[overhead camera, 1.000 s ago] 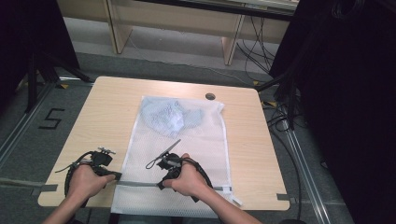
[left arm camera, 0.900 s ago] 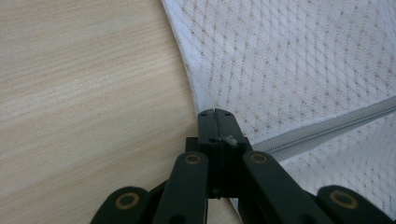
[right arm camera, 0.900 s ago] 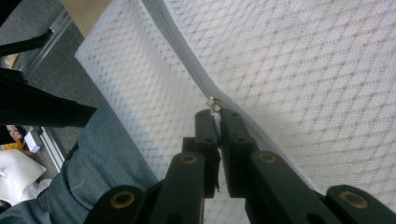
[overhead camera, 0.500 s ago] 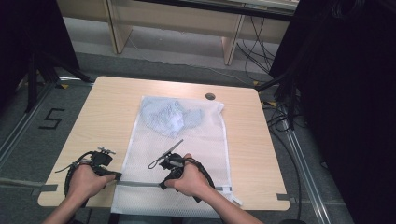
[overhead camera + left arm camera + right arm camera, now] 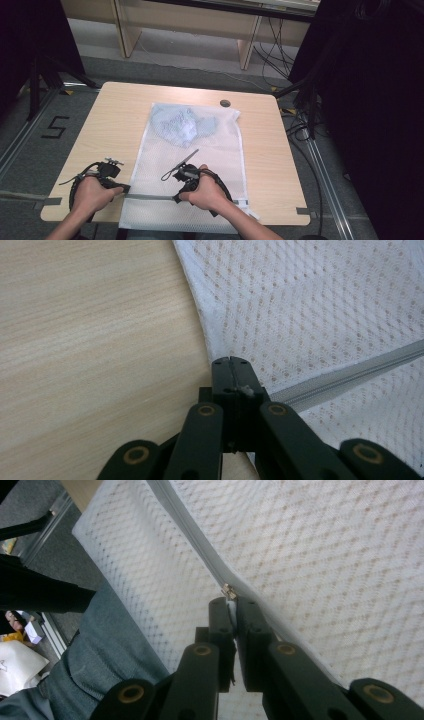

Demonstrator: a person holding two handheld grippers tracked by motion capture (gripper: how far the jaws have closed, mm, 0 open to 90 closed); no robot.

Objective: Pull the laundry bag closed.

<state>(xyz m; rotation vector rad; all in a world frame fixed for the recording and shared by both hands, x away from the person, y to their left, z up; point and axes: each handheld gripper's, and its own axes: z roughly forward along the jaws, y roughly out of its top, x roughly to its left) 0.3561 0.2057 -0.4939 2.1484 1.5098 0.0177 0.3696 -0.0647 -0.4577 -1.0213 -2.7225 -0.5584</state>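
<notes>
My left tongs (image 5: 231, 371) pinch the mesh bag (image 5: 192, 170) at its zipper (image 5: 345, 375) end on the table (image 5: 115, 115); my right tongs (image 5: 231, 611) clamp the zipper pull (image 5: 229, 591). I should draw it steadily along the track, holding the bag edge taut.

Light wooden table (image 5: 115, 125), white mesh laundry bag (image 5: 210, 165) flat on it

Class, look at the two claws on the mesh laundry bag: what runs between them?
In the high view, the grey zipper crosses the mesh laundry bag from the left claw to the right claw.
</notes>
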